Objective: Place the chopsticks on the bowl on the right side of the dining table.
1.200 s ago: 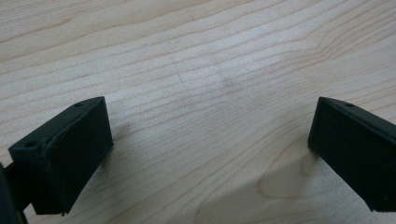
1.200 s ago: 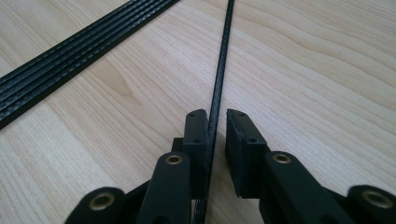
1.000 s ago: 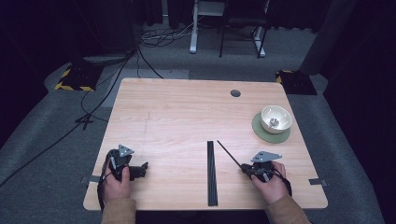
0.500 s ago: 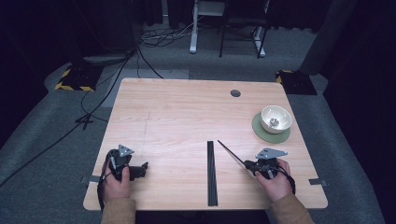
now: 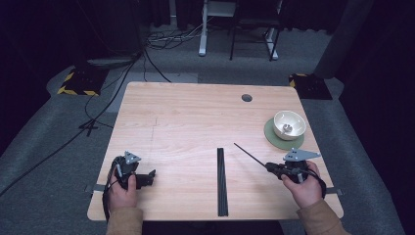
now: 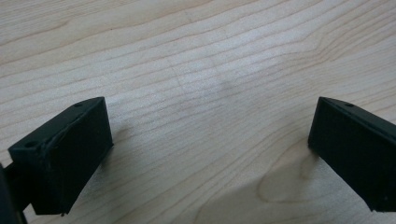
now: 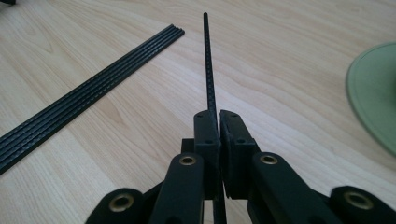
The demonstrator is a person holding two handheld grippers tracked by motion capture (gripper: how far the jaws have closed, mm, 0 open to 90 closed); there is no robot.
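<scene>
Thin black ridged rod (image 7: 208, 70) clamped between closed right gripper (image 5: 274, 169) jaws, raised over pale wooden table (image 5: 186, 122), dark carpeted room, left gripper (image 5: 149, 176) jaws spread wide, nothing held.

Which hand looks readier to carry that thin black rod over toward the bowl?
Probably the right. Its claw is already shut on the rod, and the bowl sits on that side of the table. The left claw is open over bare wood at the far side, beyond the black strips.
</scene>
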